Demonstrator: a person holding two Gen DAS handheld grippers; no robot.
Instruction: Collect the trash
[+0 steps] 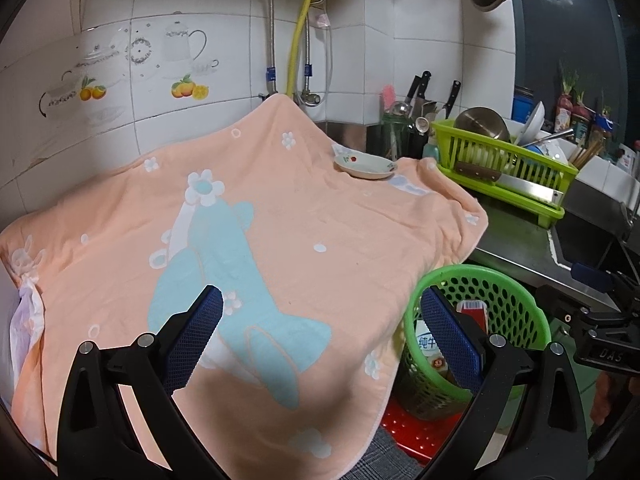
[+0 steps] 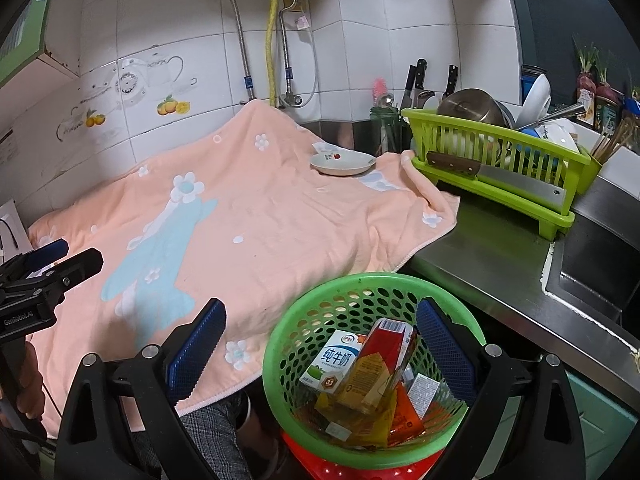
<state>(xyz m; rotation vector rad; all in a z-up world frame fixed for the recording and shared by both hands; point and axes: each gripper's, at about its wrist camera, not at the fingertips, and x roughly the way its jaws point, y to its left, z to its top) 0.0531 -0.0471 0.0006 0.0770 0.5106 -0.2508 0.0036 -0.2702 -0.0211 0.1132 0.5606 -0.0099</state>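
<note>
Both grippers gape wide, holding nothing: the left gripper (image 1: 320, 332) over the towel (image 1: 280, 220), the right gripper (image 2: 320, 344) framing the basket (image 2: 280, 344) of cartons (image 2: 334, 360).

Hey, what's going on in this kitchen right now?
A person is collecting trash with two handheld grippers. The left gripper and right gripper are both open and empty. The green basket already holds a milk carton and other packaging. The orange towel on the counter carries only a small dish.
</note>
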